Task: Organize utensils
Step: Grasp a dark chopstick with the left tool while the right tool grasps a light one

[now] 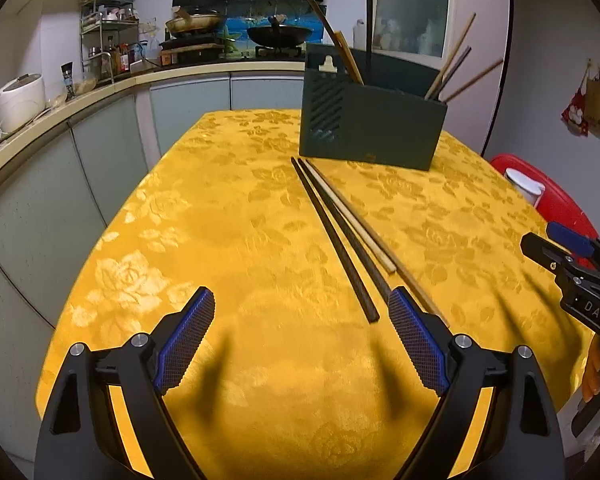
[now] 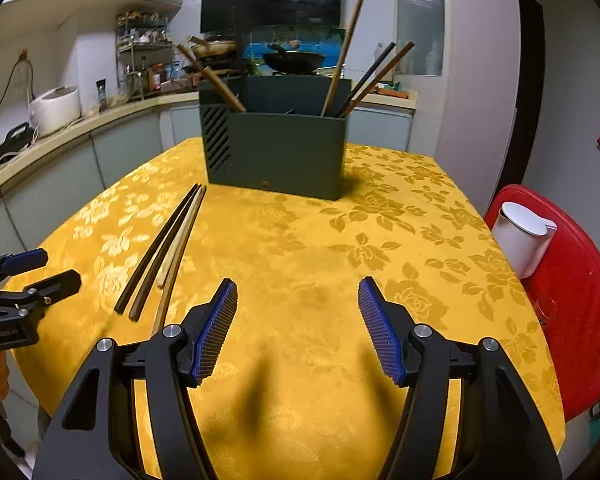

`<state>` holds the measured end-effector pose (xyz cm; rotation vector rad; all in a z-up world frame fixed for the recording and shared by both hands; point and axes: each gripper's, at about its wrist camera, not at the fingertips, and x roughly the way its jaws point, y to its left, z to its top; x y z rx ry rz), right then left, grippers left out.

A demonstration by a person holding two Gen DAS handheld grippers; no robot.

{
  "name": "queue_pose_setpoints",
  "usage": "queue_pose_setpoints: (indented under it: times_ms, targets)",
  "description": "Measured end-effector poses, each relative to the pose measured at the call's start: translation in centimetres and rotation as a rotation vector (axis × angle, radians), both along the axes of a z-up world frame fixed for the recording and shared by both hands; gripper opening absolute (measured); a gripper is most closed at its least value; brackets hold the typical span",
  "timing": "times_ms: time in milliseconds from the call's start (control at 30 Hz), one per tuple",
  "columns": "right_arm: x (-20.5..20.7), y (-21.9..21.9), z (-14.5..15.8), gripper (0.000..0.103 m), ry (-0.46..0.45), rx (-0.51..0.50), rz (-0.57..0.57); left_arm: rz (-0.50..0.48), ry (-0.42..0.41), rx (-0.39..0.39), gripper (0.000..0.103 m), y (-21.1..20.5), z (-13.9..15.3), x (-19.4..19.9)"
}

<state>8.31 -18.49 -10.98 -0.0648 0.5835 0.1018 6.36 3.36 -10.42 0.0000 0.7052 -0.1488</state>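
Observation:
Several chopsticks (image 1: pixel 336 236), dark and pale wood, lie side by side on the yellow flowered tablecloth (image 1: pixel 220 220), pointing at a dark green utensil holder (image 1: pixel 380 128) that has more chopsticks standing in it. My left gripper (image 1: pixel 302 312) hovers open above the cloth, its right pad beside the near ends of the chopsticks, nothing between the pads. In the right wrist view the chopsticks (image 2: pixel 160 252) lie to the left and the holder (image 2: pixel 276 148) is straight ahead. My right gripper (image 2: pixel 298 304) is open over bare cloth (image 2: pixel 340 264), to the right of the chopsticks.
A red stool (image 2: pixel 572 300) with a white lidded jug (image 2: pixel 524 236) stands at the table's right edge. A kitchen counter (image 1: pixel 60 112) with a rice cooker (image 1: pixel 18 100), racks and woks runs along the left and back. The other gripper shows at each view's side.

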Motion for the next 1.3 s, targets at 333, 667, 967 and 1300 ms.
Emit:
queue_pose_setpoints:
  times_ms: [333, 667, 967, 1300]
  targets:
    - [0.2, -0.1, -0.9, 0.061, 0.018, -0.01, -0.009, -0.019, 0.023, 0.027, 0.086, -1.4, -1.4, 0.4]
    - [0.1, 0.5, -1.2, 0.061, 0.028, -0.016, 0.013, -0.006, 0.084, 0.07, 0.085, -2.5, -2.7, 1.7]
    - [-0.1, 2.1, -2.0, 0.061, 0.049, -0.02, 0.066, 0.04, 0.082, 0.088, 0.079, -1.6, -3.0, 2.2]
    - [-0.8, 5.9, -2.9, 0.061, 0.057, -0.014, 0.208, 0.058, 0.078, 0.063, 0.069, -0.7, -2.9, 2.1]
